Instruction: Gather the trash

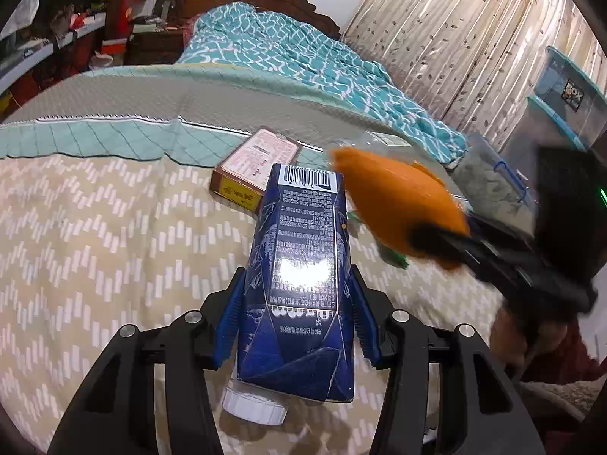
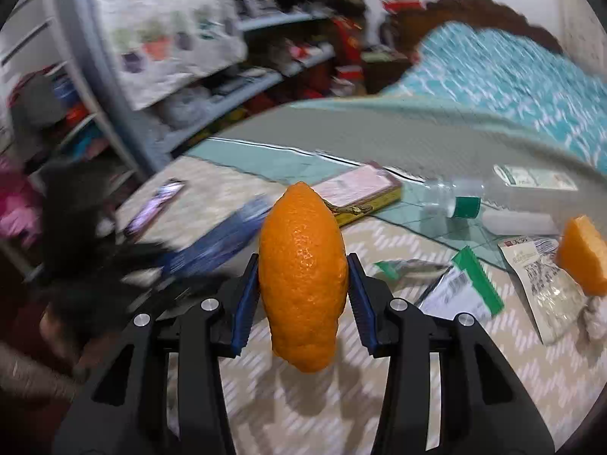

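Observation:
A dark blue drink carton (image 1: 299, 265) stands between the blue pads of my left gripper (image 1: 297, 284), which is shut on its sides just above the patterned bedspread (image 1: 95, 246). A white cap (image 1: 254, 405) shows under the carton's near end. My right gripper (image 2: 302, 265) is shut on a piece of orange peel (image 2: 303, 276), held above the bed with its shadow below. In the left wrist view that peel (image 1: 394, 197) appears blurred to the right of the carton. A second orange peel piece (image 2: 584, 254) lies at the far right.
On the bed lie a brown and yellow box (image 1: 254, 167), a clear bottle with a green cap (image 2: 466, 206), crumpled wrappers (image 2: 459, 292) and a phone (image 2: 155, 204). Cluttered shelves (image 2: 242, 94) stand to the left. Plastic storage bins (image 1: 565, 94) sit by the curtain.

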The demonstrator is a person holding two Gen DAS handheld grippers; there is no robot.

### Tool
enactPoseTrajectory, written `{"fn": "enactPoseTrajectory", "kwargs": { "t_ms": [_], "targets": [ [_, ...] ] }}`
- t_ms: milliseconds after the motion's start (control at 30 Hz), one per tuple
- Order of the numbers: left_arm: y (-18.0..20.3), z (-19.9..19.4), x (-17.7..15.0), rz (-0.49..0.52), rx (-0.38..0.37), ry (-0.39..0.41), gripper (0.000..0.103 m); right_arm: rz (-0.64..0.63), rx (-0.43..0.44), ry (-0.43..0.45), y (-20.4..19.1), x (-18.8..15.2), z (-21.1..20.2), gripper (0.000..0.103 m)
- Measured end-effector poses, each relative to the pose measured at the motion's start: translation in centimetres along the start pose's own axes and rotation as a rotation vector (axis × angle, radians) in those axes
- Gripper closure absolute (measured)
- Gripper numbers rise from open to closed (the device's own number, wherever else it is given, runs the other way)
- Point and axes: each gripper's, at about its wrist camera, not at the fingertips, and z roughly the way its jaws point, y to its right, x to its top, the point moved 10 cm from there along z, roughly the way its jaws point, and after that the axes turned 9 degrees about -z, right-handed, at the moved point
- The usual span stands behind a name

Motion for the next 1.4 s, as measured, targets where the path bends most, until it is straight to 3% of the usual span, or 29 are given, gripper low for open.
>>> {"fn": "enactPoseTrajectory", "kwargs": {
  "t_ms": [67,233,467,600,667,733,1033,1400],
  "targets": [
    [0.6,0.0,-0.2,-0.001,-0.02,-0.011,0.054,0.011,0.002,-0.013,-0.1,-1.6,-1.2,0.056],
    [3.5,0.8,-1.2,0.044,-0.063,-0.042,0.054,0.097,-0.123,-0.077,2.7,-6.9,-3.2,0.056],
    [5.7,3.2,-2.9,0.085,-0.054,-0.112,0.054,0.192,-0.184,-0.099,4.6,-11.0,-4.2,0.035],
    [5.4,4.2,-3.7,0.075,-0.007,-0.129,0.053,0.193,-0.177,-0.07,4.4,-10.9,-4.5,0.021],
    [5.2,4.1,-3.7,0.072,0.016,-0.115,0.049,0.193,-0.17,-0.063,4.4,-10.9,-4.7,0.019],
    [5.0,4.1,-3.5,0.074,0.032,-0.105,0.041,0.2,-0.166,-0.064,4.4,-11.0,-4.5,0.018],
    [4.5,4.4,-3.3,0.063,0.063,-0.108,0.033,0.251,-0.142,-0.039,5.2,-11.2,-5.1,0.017],
    [4.8,3.9,-3.0,0.05,0.047,-0.104,0.025,0.311,-0.097,-0.029,5.6,-11.2,-4.8,0.014]
  ]
}}
